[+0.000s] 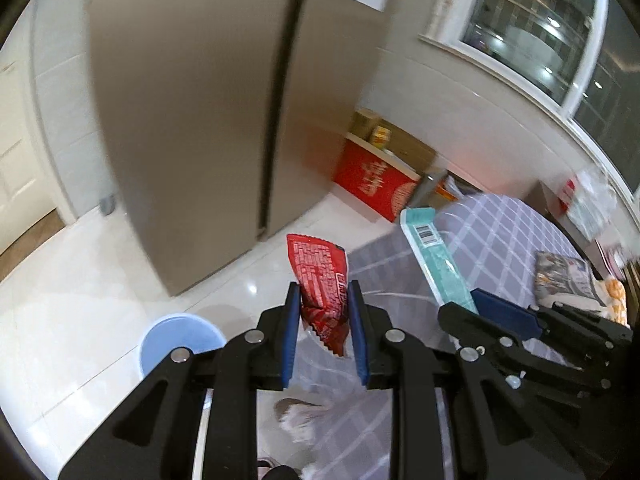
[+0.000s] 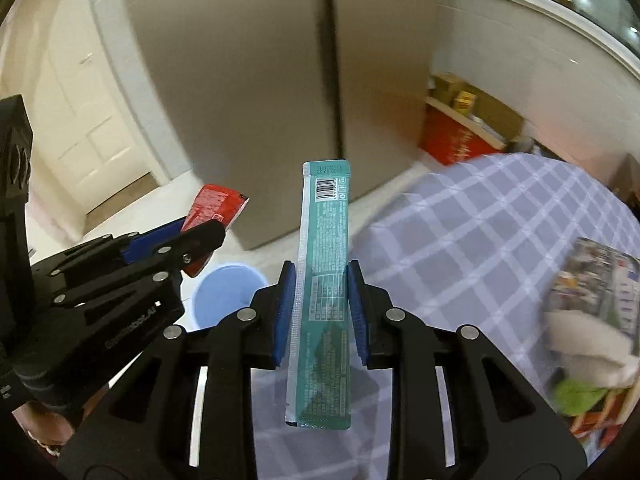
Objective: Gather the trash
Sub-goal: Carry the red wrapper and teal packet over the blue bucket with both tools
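Note:
My left gripper (image 1: 324,300) is shut on a red snack wrapper (image 1: 320,280), held in the air above the table edge; the wrapper also shows in the right wrist view (image 2: 214,210). My right gripper (image 2: 322,280) is shut on a long teal wrapper (image 2: 324,280) that stands upright between the blue pads; the teal wrapper shows in the left wrist view (image 1: 436,256), to the right of the red one. A light blue bin (image 1: 176,340) stands on the white floor below and to the left of both grippers; it also shows in the right wrist view (image 2: 228,292).
A table with a grey checked cloth (image 2: 480,232) lies to the right, with magazines and packets (image 2: 592,312) on it. A tall fridge (image 1: 224,100) stands ahead. A red box (image 1: 372,180) and cardboard boxes sit by the wall under a window.

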`<state>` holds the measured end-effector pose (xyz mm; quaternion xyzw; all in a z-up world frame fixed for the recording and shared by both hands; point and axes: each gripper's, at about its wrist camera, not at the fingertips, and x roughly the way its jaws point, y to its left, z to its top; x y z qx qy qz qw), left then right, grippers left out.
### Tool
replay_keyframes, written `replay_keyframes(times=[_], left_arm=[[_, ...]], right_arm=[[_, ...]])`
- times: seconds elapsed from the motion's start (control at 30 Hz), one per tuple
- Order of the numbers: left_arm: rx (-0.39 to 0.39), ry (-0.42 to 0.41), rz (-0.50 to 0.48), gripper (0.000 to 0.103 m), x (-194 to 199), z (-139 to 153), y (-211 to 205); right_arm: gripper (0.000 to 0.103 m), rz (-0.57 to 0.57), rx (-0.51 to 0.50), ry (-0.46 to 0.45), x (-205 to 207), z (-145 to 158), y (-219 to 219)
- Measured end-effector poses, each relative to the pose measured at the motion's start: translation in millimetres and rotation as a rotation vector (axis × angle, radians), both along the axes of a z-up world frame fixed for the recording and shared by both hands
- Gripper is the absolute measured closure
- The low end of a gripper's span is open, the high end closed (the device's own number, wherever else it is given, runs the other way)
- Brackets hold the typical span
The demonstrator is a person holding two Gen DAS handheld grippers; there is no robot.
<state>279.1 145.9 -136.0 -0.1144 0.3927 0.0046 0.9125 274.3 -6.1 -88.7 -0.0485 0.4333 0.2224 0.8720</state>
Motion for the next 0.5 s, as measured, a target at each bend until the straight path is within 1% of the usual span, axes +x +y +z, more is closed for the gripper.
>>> replay_keyframes(times=[0.1, 0.3, 0.5], left_arm=[[0.007, -0.001, 0.060, 0.080, -13, -2, 32], [0.018, 0.014, 0.165, 0.080, -36, -11, 89], [0.035, 0.029, 0.278, 0.080, -54, -19, 142]], right_arm=[[0.077, 0.048, 0.003, -0.005, -9, 0, 34], [0.077, 0.123, 0.012, -0.005, -15, -13, 99], [0.077, 0.174, 0.033, 0.008, -18, -29, 144]])
